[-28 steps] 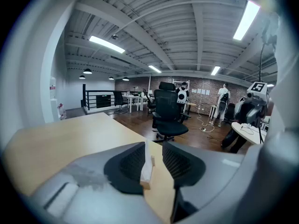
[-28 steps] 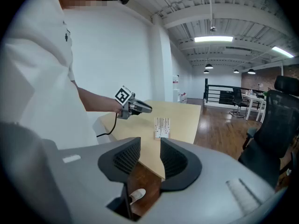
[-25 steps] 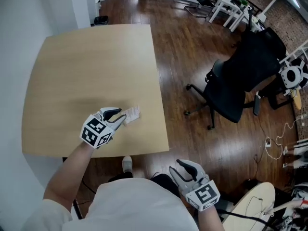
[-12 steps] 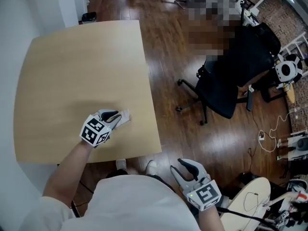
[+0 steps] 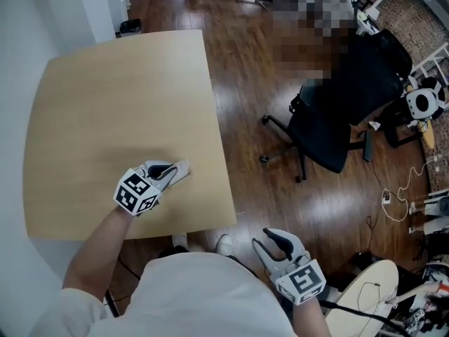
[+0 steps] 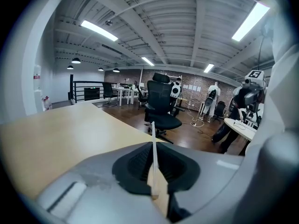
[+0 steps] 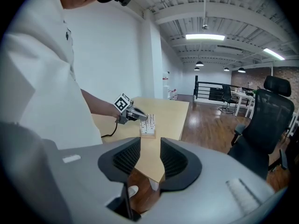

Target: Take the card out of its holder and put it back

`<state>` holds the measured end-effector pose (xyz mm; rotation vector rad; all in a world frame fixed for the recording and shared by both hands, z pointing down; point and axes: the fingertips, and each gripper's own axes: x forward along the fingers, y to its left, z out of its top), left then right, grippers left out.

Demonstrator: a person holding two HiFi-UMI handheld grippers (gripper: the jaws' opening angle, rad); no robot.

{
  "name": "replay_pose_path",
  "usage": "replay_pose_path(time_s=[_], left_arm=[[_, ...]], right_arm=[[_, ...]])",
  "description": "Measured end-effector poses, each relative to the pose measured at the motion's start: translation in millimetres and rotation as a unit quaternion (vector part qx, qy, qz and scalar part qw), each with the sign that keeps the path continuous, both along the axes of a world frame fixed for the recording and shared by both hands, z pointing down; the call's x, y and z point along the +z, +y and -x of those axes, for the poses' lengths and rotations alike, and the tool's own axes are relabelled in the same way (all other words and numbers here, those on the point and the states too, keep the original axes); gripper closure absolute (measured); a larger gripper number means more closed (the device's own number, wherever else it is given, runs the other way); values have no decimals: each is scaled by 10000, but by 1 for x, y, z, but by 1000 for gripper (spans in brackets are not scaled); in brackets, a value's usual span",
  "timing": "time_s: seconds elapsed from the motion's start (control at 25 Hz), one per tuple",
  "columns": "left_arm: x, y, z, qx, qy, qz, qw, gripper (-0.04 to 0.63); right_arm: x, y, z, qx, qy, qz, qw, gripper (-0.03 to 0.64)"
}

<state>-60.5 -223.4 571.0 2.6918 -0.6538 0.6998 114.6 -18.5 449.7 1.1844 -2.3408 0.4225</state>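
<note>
A white card (image 7: 149, 121) stands upright in a small wooden holder (image 7: 148, 134) near the table's front right edge. My left gripper (image 5: 175, 172) reaches it from the left and is shut on the card. In the left gripper view the card (image 6: 153, 146) shows edge-on, pinched between the dark pads of that gripper (image 6: 153, 164). Only a white corner of the card (image 5: 184, 167) sticks out past the jaws in the head view. My right gripper (image 5: 270, 239) hangs off the table, low beside the person's body, open and empty (image 7: 150, 158).
The light wooden table (image 5: 105, 97) has a bare top; its right edge runs close to the holder. A black office chair (image 5: 330, 132) stands on the dark wood floor to the right. White desks and cables lie further off. The person's white shirt fills the bottom of the head view.
The left gripper has moved forward onto the card and its jaws have closed on it. The right gripper has hardly moved.
</note>
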Motion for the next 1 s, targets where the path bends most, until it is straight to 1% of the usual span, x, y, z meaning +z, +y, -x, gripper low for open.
replay_pose_path(time_s=[0.24,0.4,0.56,0.68,1.0], left_arm=[[-32,-3,1,4,103,-184,9998,580],[-54,-6,6,-123,203,-314,9992,579],[-79,-4,14,-330,306,-490,9978,580],[-94,1,21,-513,315,-593,9964,579],[-112,33,58,-1224,241,-721,9896,580]], right_arm=[[-2,-4,1,-130,-88,-42,9999,480],[0,-7,0,-252,-145,-64,9996,480],[3,-9,1,-435,-204,-89,9988,480],[3,-13,1,-633,-247,-98,9976,480],[8,-19,7,-1325,-324,-148,9905,480]])
